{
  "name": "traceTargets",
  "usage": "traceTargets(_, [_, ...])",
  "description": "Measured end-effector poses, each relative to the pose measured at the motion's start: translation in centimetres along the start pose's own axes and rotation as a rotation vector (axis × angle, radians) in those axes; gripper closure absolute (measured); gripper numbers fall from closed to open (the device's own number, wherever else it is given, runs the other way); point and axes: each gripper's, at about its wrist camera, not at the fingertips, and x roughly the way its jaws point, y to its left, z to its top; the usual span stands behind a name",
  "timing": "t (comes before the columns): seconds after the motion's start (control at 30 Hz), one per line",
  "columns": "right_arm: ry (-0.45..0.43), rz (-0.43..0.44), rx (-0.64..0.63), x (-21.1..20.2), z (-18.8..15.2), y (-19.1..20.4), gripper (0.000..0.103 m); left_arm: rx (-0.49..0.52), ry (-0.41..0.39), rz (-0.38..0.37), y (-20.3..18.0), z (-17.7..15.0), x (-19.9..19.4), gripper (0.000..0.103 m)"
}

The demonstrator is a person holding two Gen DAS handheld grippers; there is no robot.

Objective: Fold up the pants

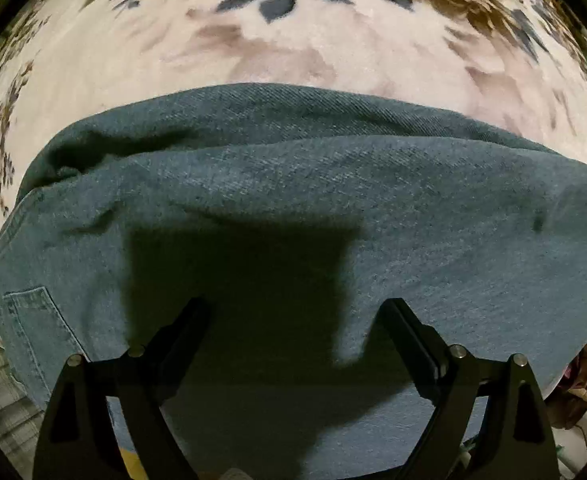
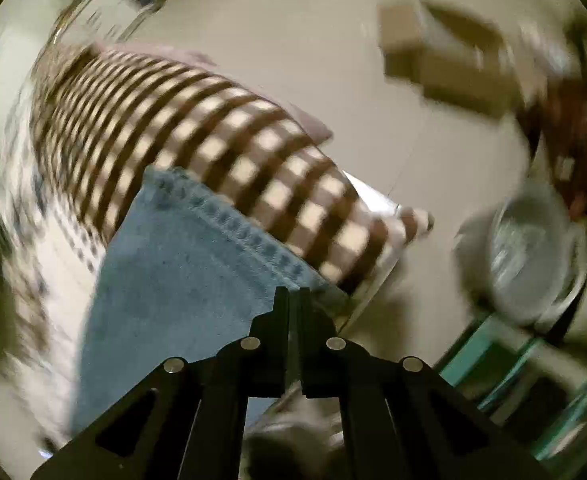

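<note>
**Right clamps the hem, left waits wide**

Jeans (image 1: 293,208) spread flat on the floral bed cover (image 1: 277,52), 1 fold already humped along the far edge. Left hand-held gripper (image 1: 295,312) hovering released above the denim, likely to pin it. Right hand-held gripper (image 2: 292,294) clenched on the stitched hem, lifted against a checked pillow (image 2: 197,132), seemingly to carry the leg over.

the right hand-held gripper (image 2: 292,294) had its two fingers pressed together on the hemmed corner of the pants (image 2: 181,256), a light blue denim panel hanging down to its left. just beyond the fingertips lay a brown-and-cream checked cloth (image 2: 221,148). far ahead to the right a cardboard box (image 2: 437,52) sat blurred on the pale floor (image 2: 325,60), and a round clear container (image 2: 533,252) showed to the right.
</note>
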Motion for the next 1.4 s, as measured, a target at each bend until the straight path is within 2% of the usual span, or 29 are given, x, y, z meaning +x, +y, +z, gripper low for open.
traceTargets(0.03, [-0.011,0.035,0.039,-0.4,0.0,-1.1,0.079,0.002,0.0,-0.002,0.1,-0.2,0.0,0.013])
traceTargets(0.1, [-0.017,0.128,0.103,-1.0,-0.5,-2.9,0.062,0.002,0.0,-0.009,0.3,-1.0,0.4,0.011])
traceTargets(0.17, [0.014,0.242,0.169,-0.3,-1.9,-4.4,0.051,-0.003,-0.01,-0.01,0.1,-1.1,1.0,0.007])
traceTargets(0.23, [0.055,0.324,0.202,1.6,-3.9,-4.4,0.032,-0.016,-0.016,-0.019,0.3,-1.0,1.3,0.0])
traceTargets(0.3, [0.068,0.338,0.204,3.9,-4.8,-4.4,0.03,-0.032,-0.019,-0.041,0.5,-1.1,1.4,0.0])
traceTargets(0.37, [0.016,0.366,0.189,5.1,-5.2,-3.7,0.03,-0.033,-0.023,-0.05,1.1,-1.0,1.4,0.0])
traceTargets(0.4, [-0.014,0.379,0.183,5.6,-5.4,-3.3,0.033,-0.03,-0.028,-0.052,1.3,-1.1,1.4,0.0])
traceTargets(0.47, [-0.122,0.404,0.176,5.4,-5.9,-3.3,0.033,-0.028,-0.043,-0.06,2.2,-0.7,1.3,0.0])
traceTargets(0.53, [-0.189,0.424,0.148,4.9,-6.2,-3.3,0.053,-0.028,-0.064,-0.064,2.4,-0.9,1.4,0.0])
traceTargets(0.57, [-0.217,0.465,0.148,4.6,-6.3,-3.4,0.055,-0.029,-0.068,-0.065,2.5,-1.1,1.3,0.0])
traceTargets(0.63, [-0.219,0.518,0.139,4.7,-6.0,-3.3,0.054,-0.038,-0.079,-0.061,2.7,-1.9,1.4,0.0])
traceTargets(0.7, [-0.193,0.548,0.135,5.8,-5.5,-3.4,0.054,-0.046,-0.093,-0.056,2.4,-4.1,0.8,0.0])
traceTargets(0.8, [-0.166,0.68,0.163,7.0,-4.3,-4.1,0.054,-0.062,-0.098,-0.05,2.1,-4.5,1.1,0.0])
traceTargets(0.83, [-0.151,0.76,0.152,7.1,-3.8,-3.8,0.054,-0.067,-0.096,-0.05,2.1,-4.5,1.2,0.0])
traceTargets(0.9, [-0.141,0.821,0.103,7.2,-3.2,-3.0,0.054,-0.076,-0.097,-0.05,2.2,-4.5,1.3,0.0])
traceTargets(0.97, [-0.104,0.818,0.049,8.2,-2.2,-1.6,0.047,-0.082,-0.106,-0.05,2.3,-4.5,1.3,0.0])
traceTargets(1.07, [-0.095,0.8,0.041,9.4,-1.4,-0.5,0.045,-0.092,-0.124,-0.051,2.3,-3.6,0.7,0.0])
traceTargets(1.1, [-0.097,0.784,0.037,9.3,-1.2,-0.1,0.053,-0.094,-0.129,-0.052,2.3,-3.7,0.6,0.0])
traceTargets(1.13, [-0.108,0.769,0.04,9.2,-1.1,0.2,0.081,-0.097,-0.132,-0.055,2.7,-3.6,0.8,0.0])
traceTargets(1.17, [-0.128,0.75,0.046,8.9,-1.0,0.6,0.087,-0.097,-0.13,-0.058,2.9,-3.6,0.9,0.0])
traceTargets(1.27, [-0.16,0.687,0.096,7.8,-1.2,0.7,0.091,-0.099,-0.107,-0.072,3.3,-3.1,0.5,0.0])
traceTargets(1.4, [-0.229,0.665,0.03,3.0,-2.5,3.6,0.092,-0.173,-0.14,-0.123,5.6,-3.5,-2.1,0.0])
